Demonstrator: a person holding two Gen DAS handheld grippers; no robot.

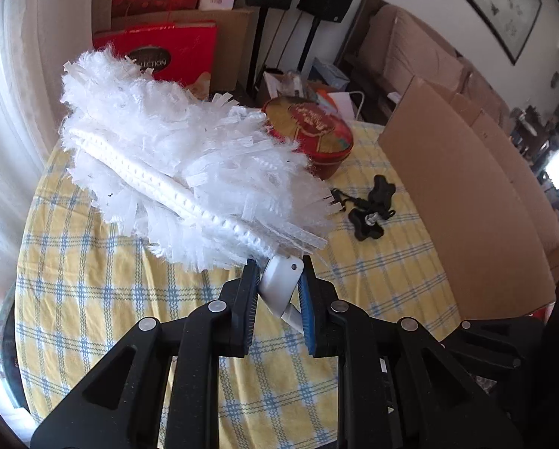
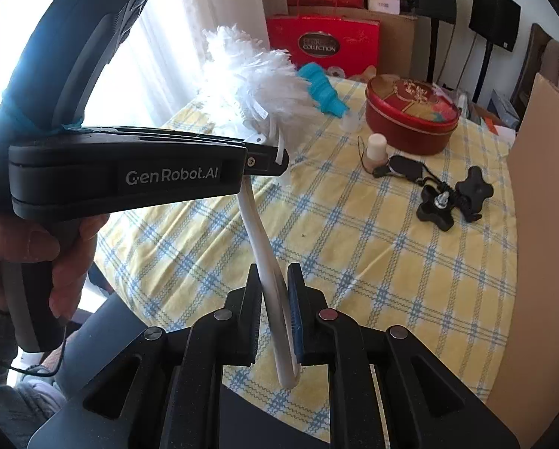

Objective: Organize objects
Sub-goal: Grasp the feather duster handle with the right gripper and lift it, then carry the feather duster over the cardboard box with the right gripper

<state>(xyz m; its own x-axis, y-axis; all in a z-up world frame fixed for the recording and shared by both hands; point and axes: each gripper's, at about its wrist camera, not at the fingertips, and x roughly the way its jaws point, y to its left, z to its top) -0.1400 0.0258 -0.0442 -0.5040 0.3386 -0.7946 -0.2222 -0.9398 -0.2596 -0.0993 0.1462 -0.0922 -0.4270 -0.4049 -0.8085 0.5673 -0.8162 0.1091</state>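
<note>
While both grippers are raised over the table (image 2: 354, 247), one item is shared between them: a white duster (image 1: 174, 161), fluffy head and curved white handle (image 2: 268, 262). Left gripper (image 1: 279, 292): jaws drawn in tight, clamped on the flat white neck of the duster where the handle meets the head; the head fans out ahead of and above its fingertips, clear of the cloth. Right gripper (image 2: 273, 307): jaws nearly together, pinching the lower end of the handle, which runs up and away from it toward the left gripper; a little of the handle's end sticks out behind its pads. A hand (image 2: 36, 258) grips the left tool's stock, seen to the left of the right gripper. Table covering: yellow cloth with blue and white checks. Beyond the right gripper, lying on the cloth: round red tin (image 2: 414, 116) with gold lid, well ahead and to the right; black star-shaped knobs (image 2: 451, 198) with a bolt and cord, ahead right, nearer than the tin; small cream cap-shaped piece (image 2: 376, 149) just before the tin; a teal object (image 2: 322, 89) partly hidden behind the duster head. Brown cardboard sheet (image 1: 466, 202) stands to the right of the left gripper, at the table's edge. Red gift bag (image 2: 322, 45) stands behind the table, far ahead.
</note>
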